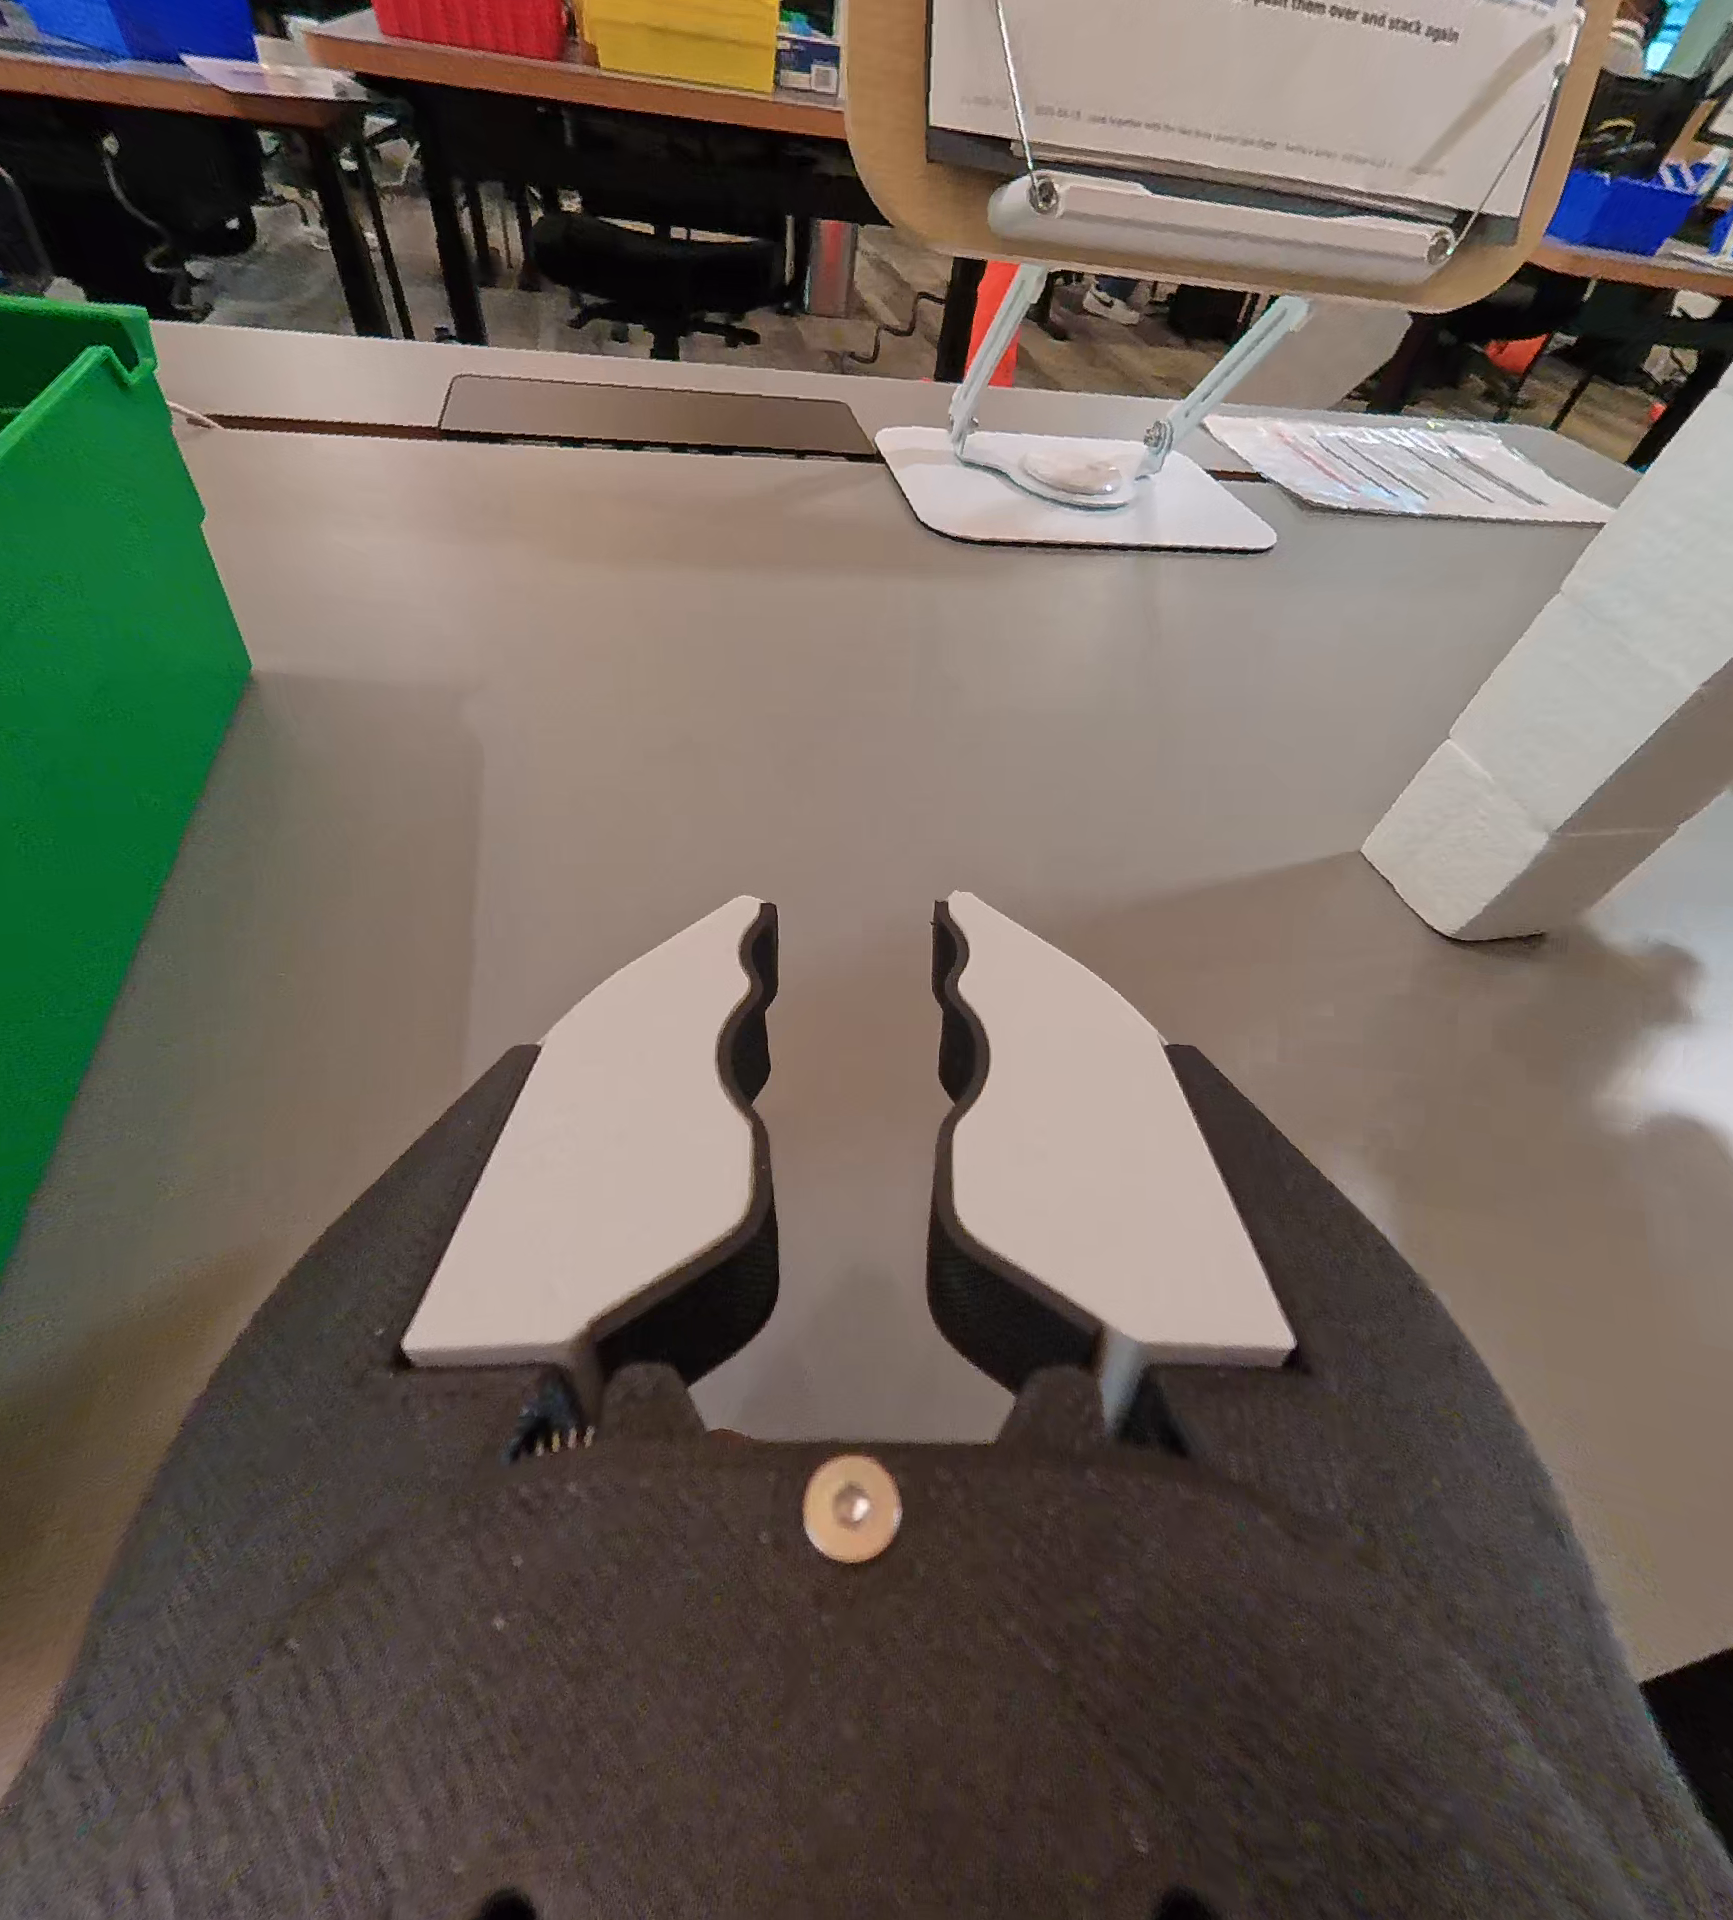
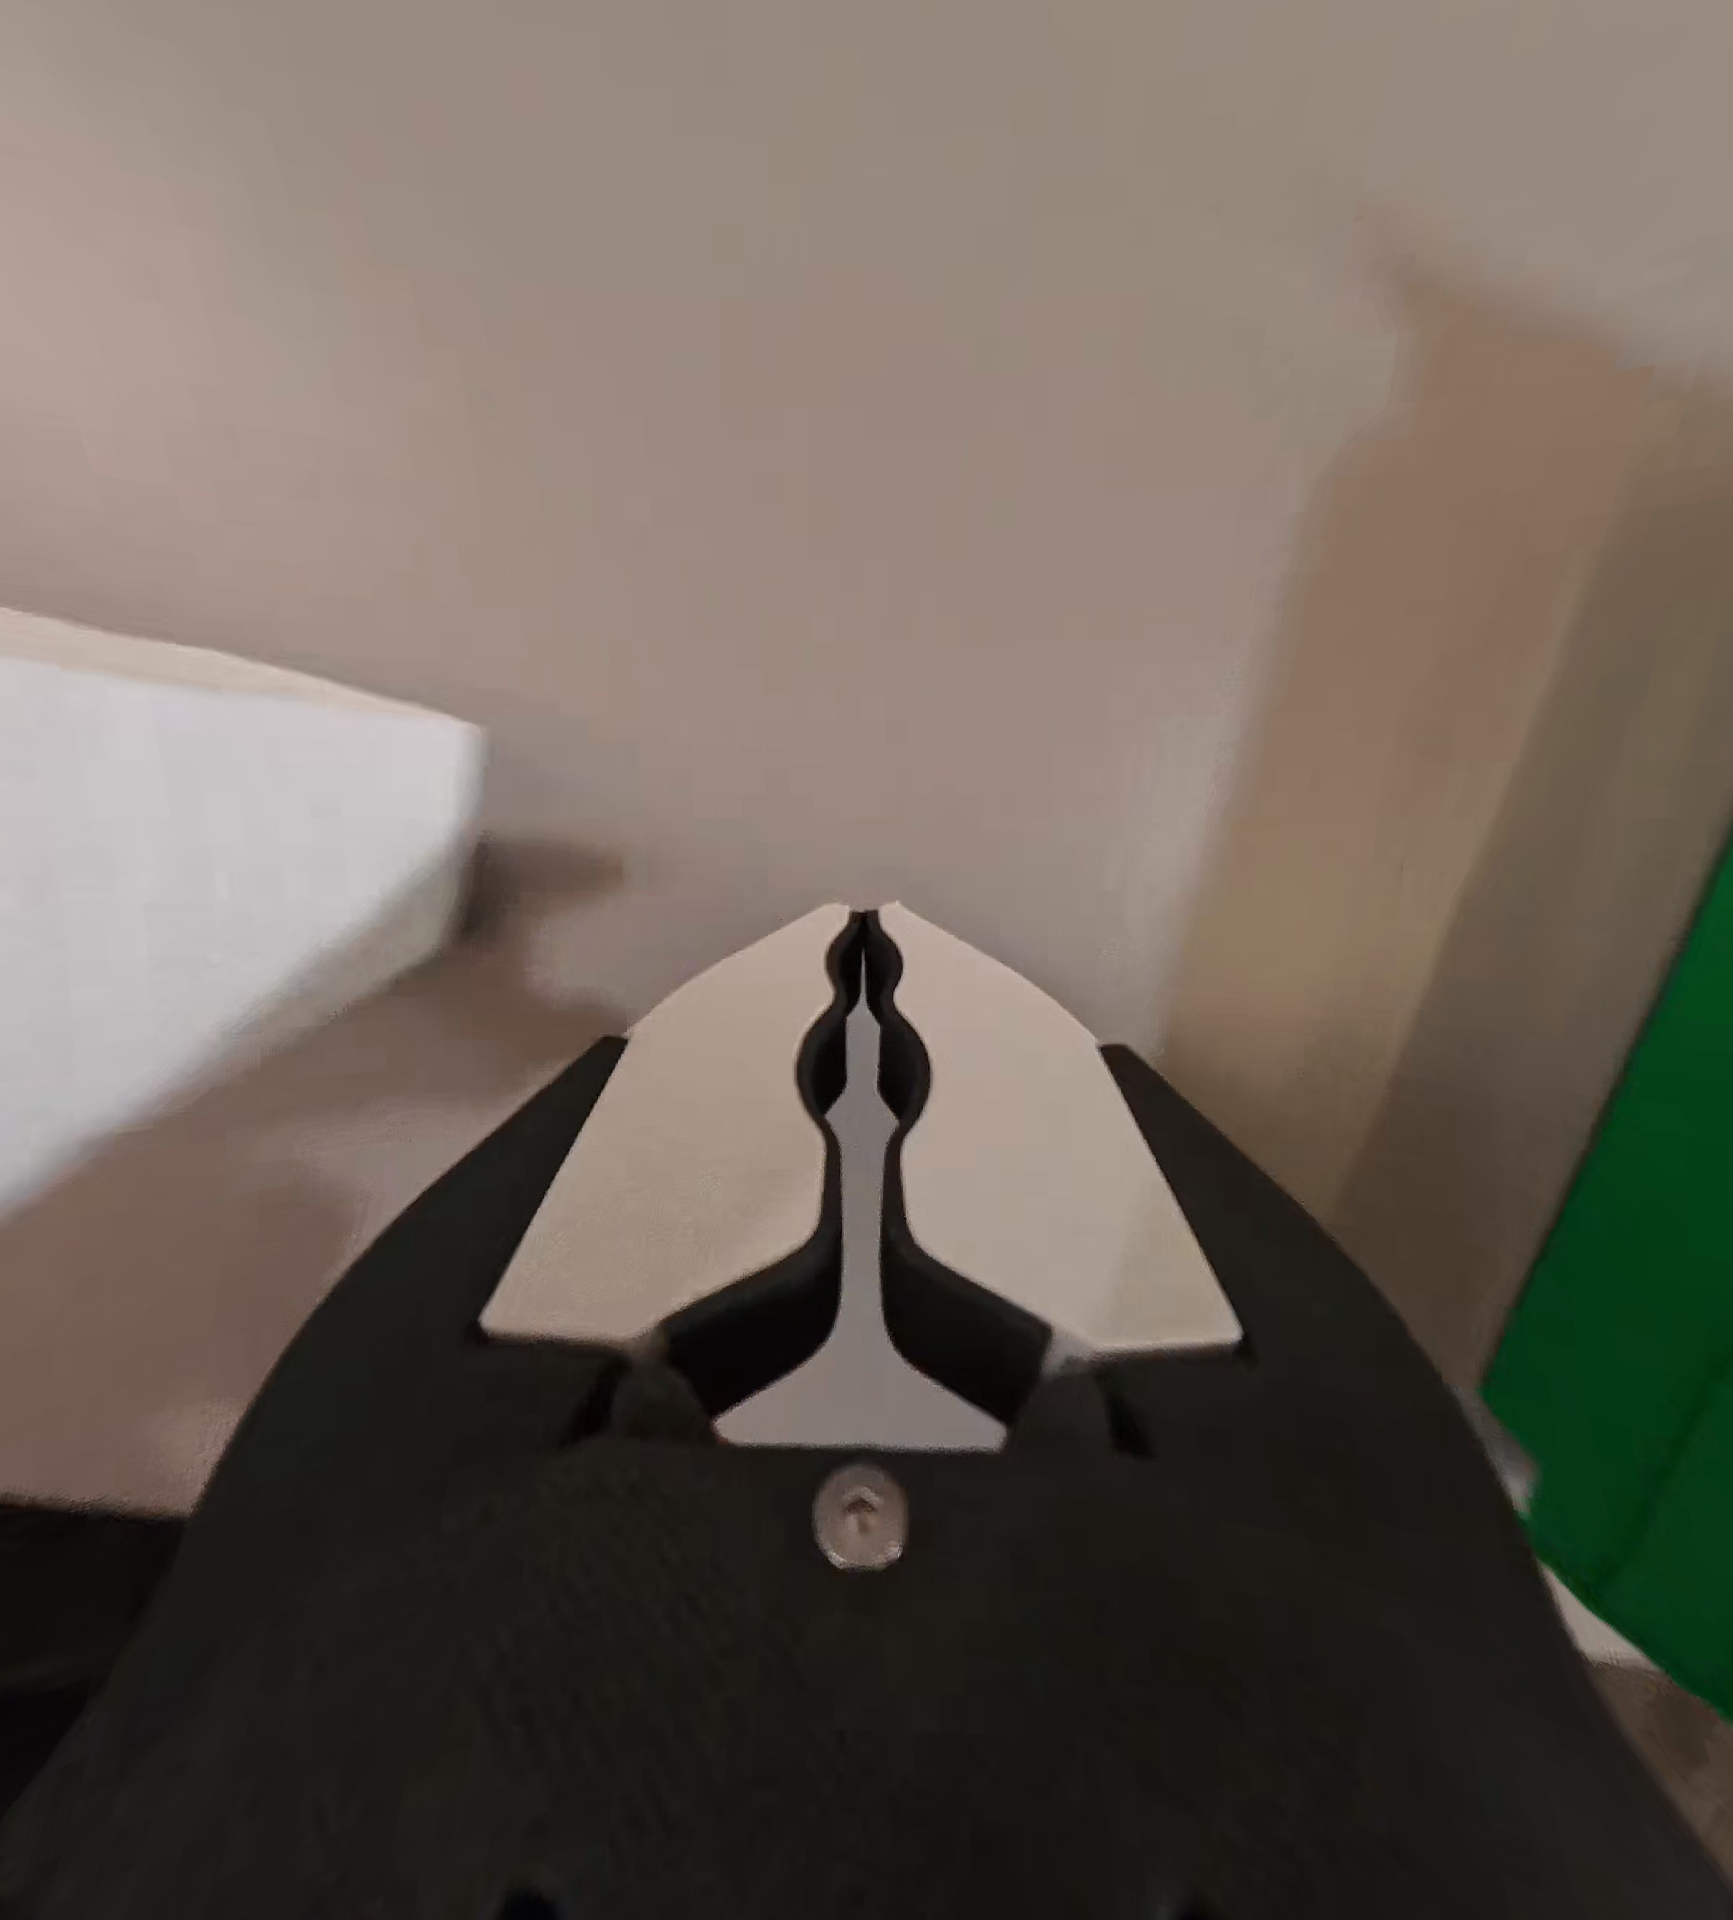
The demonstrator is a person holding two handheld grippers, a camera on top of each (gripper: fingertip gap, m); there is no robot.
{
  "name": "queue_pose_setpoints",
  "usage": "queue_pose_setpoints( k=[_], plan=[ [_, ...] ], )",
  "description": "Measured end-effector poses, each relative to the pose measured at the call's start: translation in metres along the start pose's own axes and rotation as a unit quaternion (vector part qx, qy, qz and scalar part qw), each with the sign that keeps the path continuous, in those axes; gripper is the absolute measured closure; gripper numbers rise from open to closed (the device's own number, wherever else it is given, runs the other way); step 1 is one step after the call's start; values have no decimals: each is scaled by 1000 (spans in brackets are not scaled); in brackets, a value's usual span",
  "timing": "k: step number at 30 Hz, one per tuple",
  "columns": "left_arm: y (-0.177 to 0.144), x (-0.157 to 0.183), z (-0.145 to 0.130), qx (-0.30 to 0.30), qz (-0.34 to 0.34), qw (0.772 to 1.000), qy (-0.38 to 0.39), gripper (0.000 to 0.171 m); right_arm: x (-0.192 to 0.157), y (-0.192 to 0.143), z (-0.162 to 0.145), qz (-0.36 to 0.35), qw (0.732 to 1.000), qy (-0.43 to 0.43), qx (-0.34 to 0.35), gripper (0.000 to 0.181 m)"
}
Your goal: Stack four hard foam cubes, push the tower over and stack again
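Note:
My left gripper (image 1: 855,909) is open and empty, held low over the grey table (image 1: 737,727). A white foam block (image 1: 1610,717) leans in at its right, and a green plastic bin (image 1: 41,790) stands at its left. My right gripper (image 2: 864,914) is shut with nothing between its tips, over the same table (image 2: 841,468). In the blurred right wrist view the white foam block (image 2: 145,914) lies to its left and the green bin (image 2: 1693,1247) to its right. Neither gripper touches anything.
A document holder (image 1: 1226,156) on a white base plate (image 1: 1080,499) stands at the table's far edge, with a clear plastic bag (image 1: 1402,468) to its right. Beyond are desks, a black chair (image 1: 664,270) and red, yellow and blue bins. Left tips to right tips: about 35 cm.

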State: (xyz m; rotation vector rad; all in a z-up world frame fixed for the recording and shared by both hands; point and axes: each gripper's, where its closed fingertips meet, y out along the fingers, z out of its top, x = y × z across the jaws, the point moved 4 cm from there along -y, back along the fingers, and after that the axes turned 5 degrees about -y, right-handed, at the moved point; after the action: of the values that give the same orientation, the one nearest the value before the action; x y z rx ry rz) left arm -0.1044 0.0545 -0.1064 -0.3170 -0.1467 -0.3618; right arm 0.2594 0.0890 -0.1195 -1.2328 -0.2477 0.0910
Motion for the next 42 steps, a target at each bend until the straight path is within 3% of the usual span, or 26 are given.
queue_pose_setpoints(
  k=[1, 3, 4, 7, 8, 15, 20, 22, 25, 27, 30, 33, 37, 40, 42],
  plan=[
    [0, 0, 0, 1, 0, 1000, 2, 142, -23, -5, 12, 50, 999, -11, 13, 181],
    [-1, 0, 1, 3, 3, 1000, 7, 143, -75, -26, 39, 216, 975, -15, 57, 181],
    [-1, -1, 1, 4, 7, 1000, 12, 143, -86, -36, 50, 246, 966, -11, 75, 181],
    [-4, -7, 3, 13, 25, 999, 25, 144, -63, -48, 71, 116, 986, -28, 120, 181],
    [-5, -9, 5, 18, 28, 999, 24, 145, -59, -53, 72, 106, 985, -32, 130, 181],
    [-8, -17, 13, 50, 43, 998, -8, 146, -40, -56, 44, 195, 950, -45, 241, 181],
    [-13, -20, 18, 72, 61, 996, -7, 146, -32, -28, 5, 245, 902, -71, 347, 181],
    [-12, -19, 17, 69, 59, 996, -6, 146, -36, -28, 4, 295, 886, -60, 353, 181],
    [-8, -17, 14, 57, 55, 997, 4, 146, -41, -45, 13, 334, 844, -41, 418, 175],
    [-9, -13, 12, 48, 42, 998, 7, 145, -46, -53, 13, 336, 830, -47, 442, 165],
    [-19, 0, 13, 39, 7, 999, -34, 145, -52, -58, 12, 275, 837, -104, 461, 147],
    [-21, 15, 18, 61, -34, 994, -84, 145, -59, -55, 10, 189, 844, -161, 476, 140],
    [-8, 21, 8, 34, -48, 997, -57, 144, -73, -46, 11, 122, 837, -215, 489, 138],
    [-2, 20, 11, 41, -45, 996, -71, 145, -89, -35, 14, 99, 831, -251, 487, 140],
    [5, 23, 18, 42, -61, 994, -76, 144, -103, -32, 20, 105, 836, -270, 467, 129]
  ],
)
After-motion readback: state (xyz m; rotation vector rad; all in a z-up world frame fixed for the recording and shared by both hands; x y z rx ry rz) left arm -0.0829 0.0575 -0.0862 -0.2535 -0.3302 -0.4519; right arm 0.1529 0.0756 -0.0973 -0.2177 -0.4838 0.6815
